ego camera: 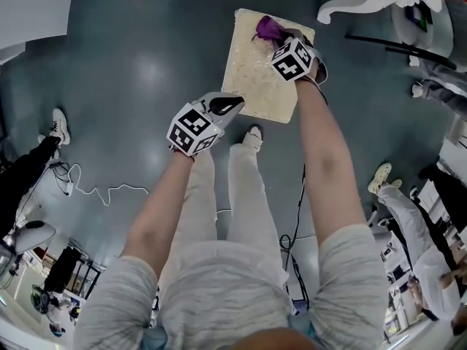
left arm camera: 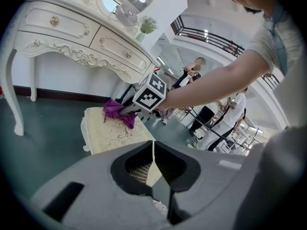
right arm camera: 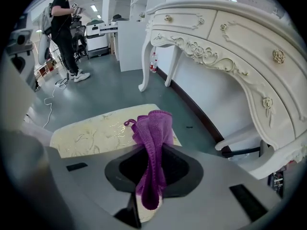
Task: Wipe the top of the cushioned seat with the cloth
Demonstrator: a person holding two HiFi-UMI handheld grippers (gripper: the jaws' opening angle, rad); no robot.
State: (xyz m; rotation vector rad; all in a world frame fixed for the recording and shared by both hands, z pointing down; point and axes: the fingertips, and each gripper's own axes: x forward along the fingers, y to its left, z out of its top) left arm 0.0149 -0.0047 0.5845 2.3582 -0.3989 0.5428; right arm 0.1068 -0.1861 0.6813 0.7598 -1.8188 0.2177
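Note:
The cushioned seat (ego camera: 263, 68) is a cream stool with a pale leafy pattern, standing on the grey floor ahead of me. A purple cloth (ego camera: 268, 28) rests at its far right corner, and my right gripper (ego camera: 281, 41) is shut on it. In the right gripper view the purple cloth (right arm camera: 152, 147) hangs bunched between the jaws over the seat (right arm camera: 96, 133). My left gripper (ego camera: 232, 105) is shut and empty, hovering at the seat's near left edge. The left gripper view shows the seat (left arm camera: 112, 133), the cloth (left arm camera: 117, 111) and the right gripper (left arm camera: 125, 111) beyond its closed jaws.
An ornate white dressing table (right arm camera: 230, 37) stands just beyond the seat, its curved legs (ego camera: 350, 4) near the far corner. Cables (ego camera: 95, 189) trail over the floor to my left. People stand around the room (right arm camera: 64, 28), one at my right (ego camera: 419, 232).

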